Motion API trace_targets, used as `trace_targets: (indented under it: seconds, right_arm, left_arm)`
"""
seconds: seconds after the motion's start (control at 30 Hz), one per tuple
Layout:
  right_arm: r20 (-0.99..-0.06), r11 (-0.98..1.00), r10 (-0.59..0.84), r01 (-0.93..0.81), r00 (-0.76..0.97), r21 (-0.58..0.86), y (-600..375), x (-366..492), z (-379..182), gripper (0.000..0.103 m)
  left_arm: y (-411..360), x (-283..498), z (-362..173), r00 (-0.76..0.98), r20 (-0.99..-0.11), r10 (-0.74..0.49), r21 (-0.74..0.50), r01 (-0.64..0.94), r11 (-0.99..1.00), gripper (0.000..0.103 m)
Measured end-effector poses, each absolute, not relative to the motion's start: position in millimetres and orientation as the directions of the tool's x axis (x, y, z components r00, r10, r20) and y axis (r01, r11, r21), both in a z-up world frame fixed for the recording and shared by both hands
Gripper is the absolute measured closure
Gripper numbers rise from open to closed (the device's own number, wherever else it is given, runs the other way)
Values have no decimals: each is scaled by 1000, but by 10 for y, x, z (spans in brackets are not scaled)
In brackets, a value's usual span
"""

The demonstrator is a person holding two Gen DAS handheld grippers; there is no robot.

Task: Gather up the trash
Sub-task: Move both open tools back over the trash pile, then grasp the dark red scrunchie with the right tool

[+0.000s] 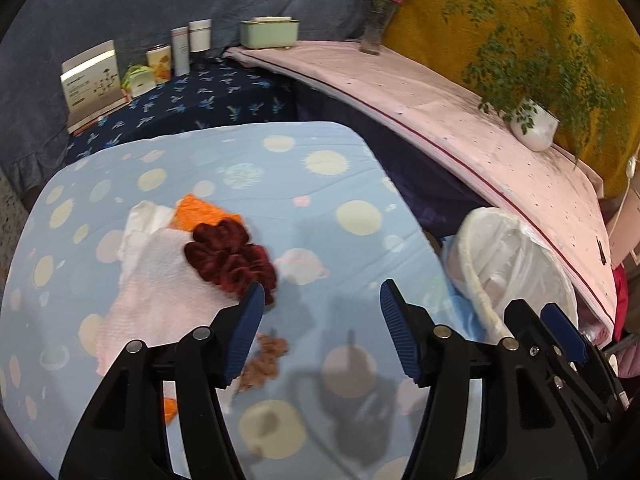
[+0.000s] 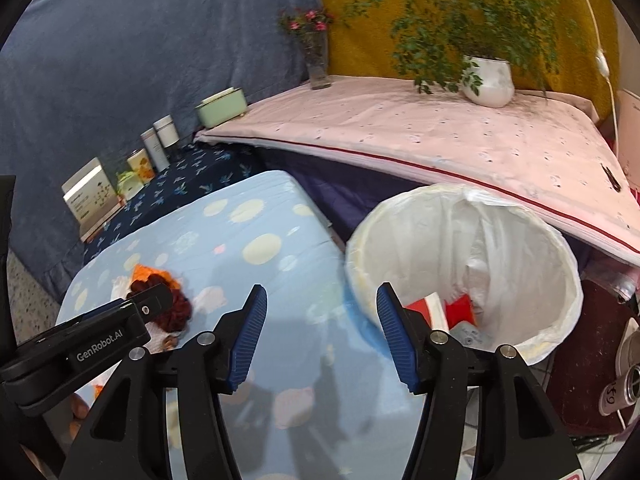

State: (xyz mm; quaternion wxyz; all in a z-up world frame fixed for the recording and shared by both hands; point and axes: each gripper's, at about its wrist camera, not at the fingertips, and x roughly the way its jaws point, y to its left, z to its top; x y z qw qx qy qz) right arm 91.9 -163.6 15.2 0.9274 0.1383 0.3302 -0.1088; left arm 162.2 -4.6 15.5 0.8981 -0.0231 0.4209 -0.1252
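A: Start big. Where does everything lie?

B: The table [image 1: 328, 168] with the dotted blue cloth fills the near middle. The bin [image 2: 556, 280], lined with a white bag, stands off the table's right edge, with red and white scraps already inside.

A: And the trash?

B: A heap on the left of the table: a pale towel [image 1: 160, 280], a dark red ruffled piece [image 1: 228, 256] on it, orange paper [image 1: 200, 210] behind, brown crumbs [image 1: 266, 360] nearest.

A: Which claw is nearer?

B: The left gripper [image 1: 322, 320]. The heap lies just left of its left finger, with its long axis running near to far. The right gripper [image 2: 320, 320] sits by the bin's rim, well apart from the heap.

A: Jaws?

B: Both stand wide and empty, nothing between the pads.
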Motion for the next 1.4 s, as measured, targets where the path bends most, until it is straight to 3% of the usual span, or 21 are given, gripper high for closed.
trace_targets:
  seconds: [0.63, 1.4]
  right_arm:
    - [-671, 978, -13, 149, 742, 146, -730, 1136, 101, 46]
    - [-722, 989, 77, 37, 688, 141, -47, 1741, -242, 46]
  left_arm:
    - [966, 1587, -33, 619, -775, -127, -140, 29, 990, 34]
    - [1785, 1694, -276, 591, -800, -101, -198, -103, 975, 17]
